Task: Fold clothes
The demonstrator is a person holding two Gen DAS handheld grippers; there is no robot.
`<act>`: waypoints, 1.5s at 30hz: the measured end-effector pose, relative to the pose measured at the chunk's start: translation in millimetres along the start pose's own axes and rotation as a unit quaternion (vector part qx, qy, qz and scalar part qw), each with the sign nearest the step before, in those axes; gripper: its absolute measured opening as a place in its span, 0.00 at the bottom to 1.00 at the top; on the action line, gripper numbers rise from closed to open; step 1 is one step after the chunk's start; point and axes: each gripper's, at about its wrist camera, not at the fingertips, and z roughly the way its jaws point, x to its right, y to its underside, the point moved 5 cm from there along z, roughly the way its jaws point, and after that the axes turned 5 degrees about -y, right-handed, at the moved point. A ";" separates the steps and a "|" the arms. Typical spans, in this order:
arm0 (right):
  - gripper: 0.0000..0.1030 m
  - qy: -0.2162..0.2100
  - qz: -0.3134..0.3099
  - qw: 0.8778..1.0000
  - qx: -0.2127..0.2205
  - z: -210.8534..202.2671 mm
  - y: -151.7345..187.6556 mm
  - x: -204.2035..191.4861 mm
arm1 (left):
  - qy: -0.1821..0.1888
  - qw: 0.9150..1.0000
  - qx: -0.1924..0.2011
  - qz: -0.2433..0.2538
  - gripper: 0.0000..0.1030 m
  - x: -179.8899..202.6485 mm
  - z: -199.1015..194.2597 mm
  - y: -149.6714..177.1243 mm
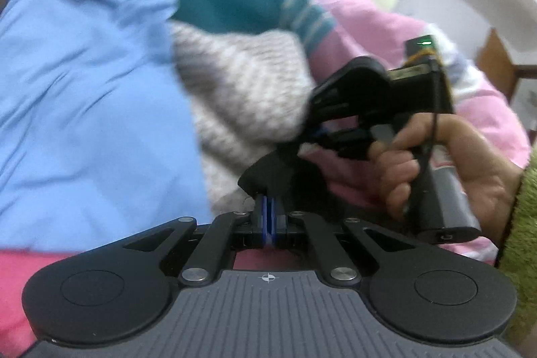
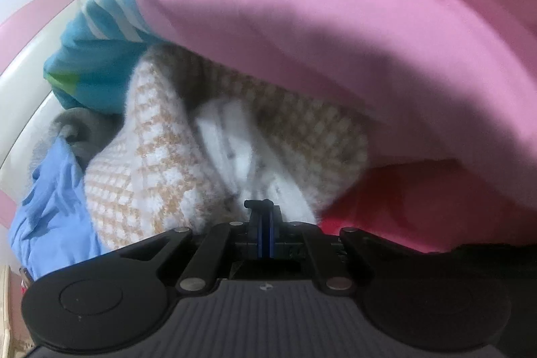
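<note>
A pile of clothes fills both views. It holds a light blue garment (image 1: 87, 83), a white-and-beige checked knit (image 1: 241, 89) (image 2: 144, 163), a teal striped piece (image 1: 241, 2) (image 2: 100, 56) and a big pink garment (image 1: 386, 32) (image 2: 319, 22). My left gripper (image 1: 269, 207) is shut on a fold of black cloth (image 1: 268, 173). My right gripper (image 1: 312, 136), held by a hand (image 1: 436, 163), reaches into the knit just above that cloth. In the right wrist view my right gripper (image 2: 265, 210) is shut, its tips against the knit; I see nothing between the pads.
Red fabric (image 2: 402, 200) lies under the pink garment, and a deeper pink cloth (image 1: 20, 277) lies at lower left. A grey piece (image 2: 80, 130) sits by the light blue garment (image 2: 50, 207). A white curved rim (image 2: 30, 83) borders the pile. A green fuzzy sleeve (image 1: 523, 240) is at the right.
</note>
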 end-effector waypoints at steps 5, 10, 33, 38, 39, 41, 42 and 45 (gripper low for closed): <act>0.05 -0.007 0.001 1.000 0.005 14.6 -0.9 8.9 | -0.014 1.000 -0.010 -0.023 0.00 -12.4 -2.3 4.4; 0.28 -0.021 0.007 0.999 0.034 -11.7 -10.8 5.7 | -0.024 0.999 -0.014 -0.040 0.00 -24.3 -6.3 1.8; 0.35 0.005 0.008 0.999 0.035 -128.2 52.6 76.6 | -0.047 0.997 -0.016 0.060 0.01 3.8 29.1 -12.5; 0.29 0.027 -0.048 0.998 -0.002 -91.3 57.1 62.3 | -0.057 0.998 -0.011 0.023 0.01 -9.4 27.4 -9.2; 0.28 0.025 -0.058 0.998 -0.011 -79.6 57.1 56.8 | -0.059 0.998 -0.010 0.016 0.01 -12.0 27.1 -8.5; 0.22 0.026 -0.081 0.996 -0.025 -57.9 55.7 46.3 | -0.062 0.998 -0.008 0.001 0.01 -17.3 26.4 -7.1; 0.21 0.029 -0.090 0.995 -0.034 -45.1 54.1 42.3 | -0.064 0.998 -0.007 -0.007 0.01 -20.0 26.1 -6.4; 0.20 0.053 -0.108 0.991 -0.065 -5.3 47.0 38.0 | -0.067 0.997 -0.005 -0.025 0.01 -26.5 25.3 -4.9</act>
